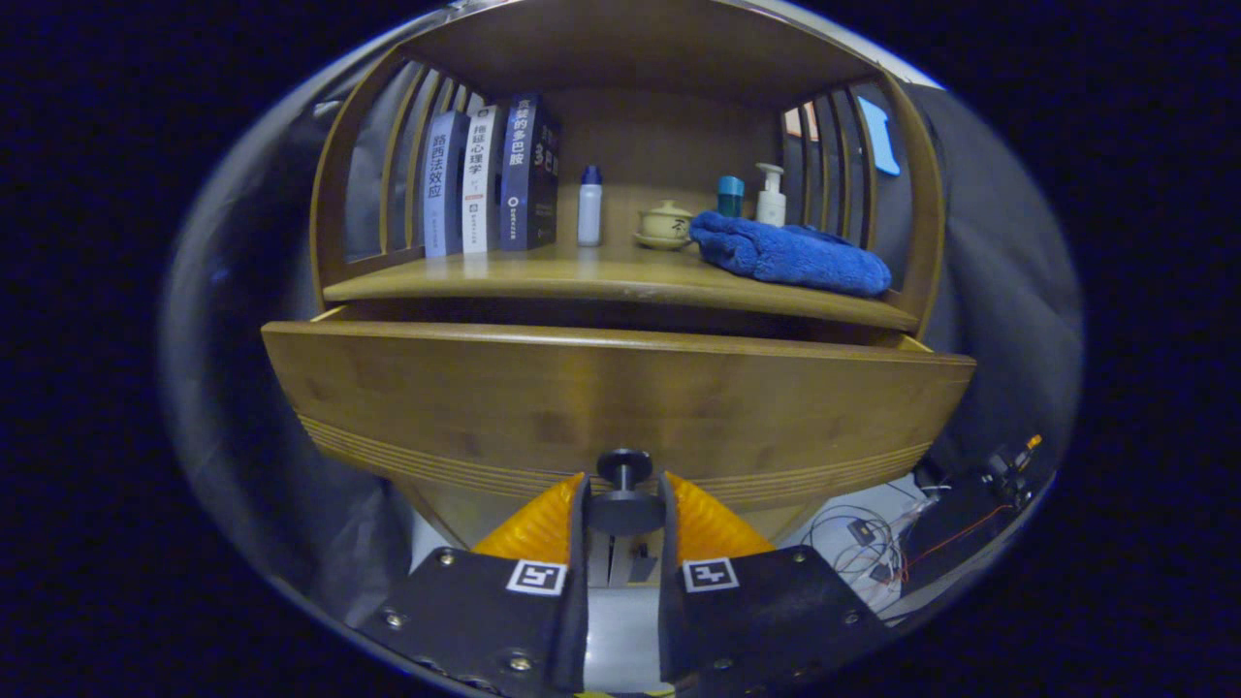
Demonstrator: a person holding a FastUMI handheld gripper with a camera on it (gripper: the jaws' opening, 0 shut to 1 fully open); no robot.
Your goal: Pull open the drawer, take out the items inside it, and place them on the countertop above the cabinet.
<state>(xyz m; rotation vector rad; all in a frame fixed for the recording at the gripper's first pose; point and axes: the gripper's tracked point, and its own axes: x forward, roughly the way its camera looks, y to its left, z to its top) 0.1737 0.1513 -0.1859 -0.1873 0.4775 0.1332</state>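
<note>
drawer (620, 397) inside: hidden behind its own front panel | knob (624, 504) sides: covered by gripper (624, 514) fingers, contact unclear | towel (790, 254) at 1 o'clock hides bottle bases | cables (873, 543) at 4 o'clock: too small to tell

Grey cloth wall (1008, 291) behind; pale floor (873, 523) strewn with cables (877, 543), dimly lit.

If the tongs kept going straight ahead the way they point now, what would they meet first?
The tongs already grip the dark knob, so the wooden drawer front just behind it would likely come first; the depth is hard to judge.
</note>
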